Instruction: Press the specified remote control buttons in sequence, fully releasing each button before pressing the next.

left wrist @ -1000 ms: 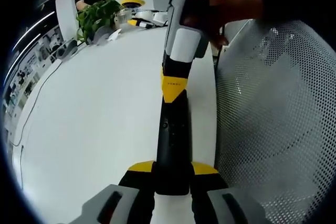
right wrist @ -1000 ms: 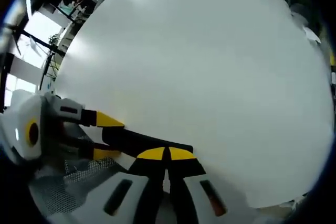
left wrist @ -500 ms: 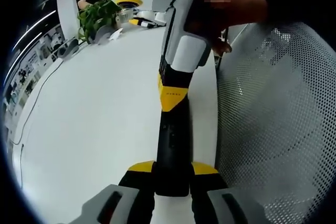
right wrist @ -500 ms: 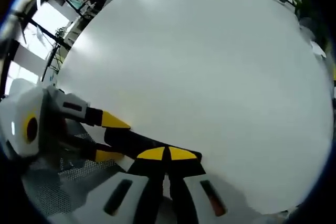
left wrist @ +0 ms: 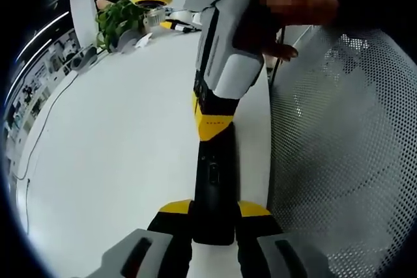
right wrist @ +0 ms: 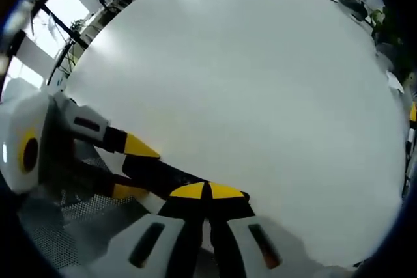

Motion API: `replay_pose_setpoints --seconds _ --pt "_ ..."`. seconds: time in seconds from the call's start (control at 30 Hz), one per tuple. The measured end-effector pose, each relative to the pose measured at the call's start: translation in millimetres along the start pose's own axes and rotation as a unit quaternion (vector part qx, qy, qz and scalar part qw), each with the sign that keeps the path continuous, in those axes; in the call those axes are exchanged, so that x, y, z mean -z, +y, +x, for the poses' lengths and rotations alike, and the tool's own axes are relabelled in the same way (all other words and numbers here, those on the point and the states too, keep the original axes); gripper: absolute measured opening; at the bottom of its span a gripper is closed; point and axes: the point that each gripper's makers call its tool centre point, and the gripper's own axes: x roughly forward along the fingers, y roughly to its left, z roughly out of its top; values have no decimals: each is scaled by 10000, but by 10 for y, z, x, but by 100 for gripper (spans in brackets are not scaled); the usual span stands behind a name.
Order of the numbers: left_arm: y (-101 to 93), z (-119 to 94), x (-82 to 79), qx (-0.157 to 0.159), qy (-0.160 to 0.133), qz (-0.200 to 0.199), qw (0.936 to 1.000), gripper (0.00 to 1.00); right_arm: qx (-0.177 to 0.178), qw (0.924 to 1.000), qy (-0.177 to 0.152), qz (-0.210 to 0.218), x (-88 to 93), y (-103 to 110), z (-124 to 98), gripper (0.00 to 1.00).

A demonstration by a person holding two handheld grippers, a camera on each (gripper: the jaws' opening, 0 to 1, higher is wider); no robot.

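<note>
My left gripper [left wrist: 214,216] is clamped on the near end of the black remote control [left wrist: 214,180], holding it just above the white tabletop [left wrist: 117,154], close beside the perforated mesh panel [left wrist: 339,148] along that edge. My right gripper [left wrist: 210,125] comes in from the far end, its yellow-tipped jaws pressed together and resting on the remote's upper face. From the right gripper view, my right gripper [right wrist: 208,194] sits over the remote control [right wrist: 153,172], with the left gripper [right wrist: 127,164] gripping it. I judge the risk is that my tip covers more than one button, or pushes the remote down in my left gripper's hold.
</note>
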Motion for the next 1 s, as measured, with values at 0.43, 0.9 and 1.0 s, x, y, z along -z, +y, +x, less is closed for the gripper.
replay_pose_setpoints --seconds 0.43,0.9,1.0 --pt "1 -4 1 16 0 32 10000 24 -78 9996 -163 195 -36 2 9 0" --pt "4 -4 2 12 35 11 10000 24 -652 9953 253 664 81 172 -37 0" --pt "1 -4 1 12 32 22 10000 24 -726 9945 322 683 99 201 -41 0"
